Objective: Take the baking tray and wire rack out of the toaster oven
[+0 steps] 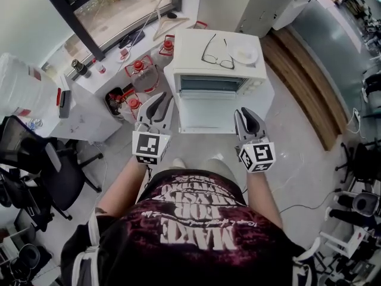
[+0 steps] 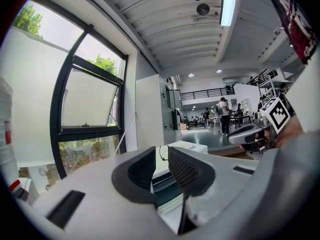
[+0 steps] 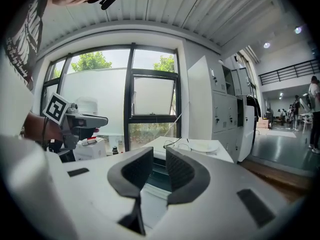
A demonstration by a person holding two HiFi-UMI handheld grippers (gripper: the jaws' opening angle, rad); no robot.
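A white toaster oven (image 1: 217, 70) stands on the floor ahead of me with its door (image 1: 205, 113) folded down and open. Its cavity (image 1: 208, 83) looks dark, and I cannot make out the tray or rack inside. My left gripper (image 1: 161, 100) hovers by the door's left edge and my right gripper (image 1: 245, 115) by its right edge. Neither touches the oven. In the left gripper view the jaws (image 2: 161, 164) stand a little apart around nothing, with the oven (image 2: 167, 186) beyond. The right gripper (image 3: 159, 166) also shows a narrow empty gap, aimed at the oven (image 3: 160, 180).
Glasses (image 1: 215, 52) and a white plate (image 1: 245, 53) lie on the oven's top. Red-capped bottles (image 1: 138, 70) stand left of the oven near a low white ledge. A black office chair (image 1: 36, 171) sits at the left. A wooden floor strip (image 1: 309, 82) runs along the right.
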